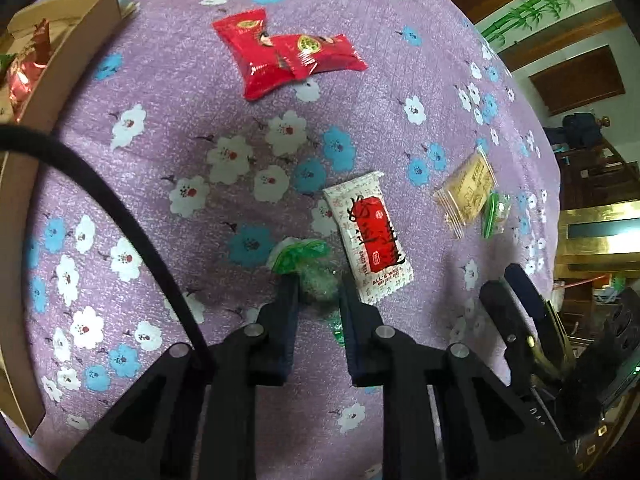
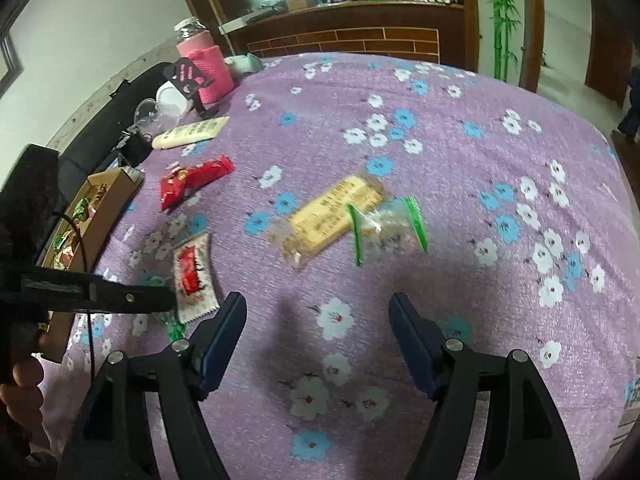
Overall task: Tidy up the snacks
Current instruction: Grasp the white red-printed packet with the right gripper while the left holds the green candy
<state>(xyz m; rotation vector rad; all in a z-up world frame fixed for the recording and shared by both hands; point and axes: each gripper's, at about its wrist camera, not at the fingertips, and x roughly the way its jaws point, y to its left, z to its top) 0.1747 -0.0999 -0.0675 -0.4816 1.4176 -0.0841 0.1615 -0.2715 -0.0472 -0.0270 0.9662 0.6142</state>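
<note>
My left gripper (image 1: pixel 318 286) is shut on a green-wrapped candy (image 1: pixel 316 276) low over the purple flowered cloth. A white-and-red packet (image 1: pixel 368 236) lies just right of it, also in the right wrist view (image 2: pixel 192 276). Two red packets (image 1: pixel 280 54) lie farther off, also in the right wrist view (image 2: pixel 192 182). A yellow biscuit packet (image 2: pixel 332 216) and a clear green-edged candy (image 2: pixel 390 226) lie ahead of my right gripper (image 2: pixel 318 308), which is open and empty above the cloth. The right gripper also shows at the edge of the left wrist view (image 1: pixel 508 280).
A cardboard box (image 1: pixel 60 64) with wrapped snacks stands at the left, also in the right wrist view (image 2: pixel 100 208). A cream tube (image 2: pixel 192 132), a pink-sleeved jar (image 2: pixel 204 68), a glass and dark items stand at the far left edge. A black cable (image 1: pixel 120 216) crosses my left view.
</note>
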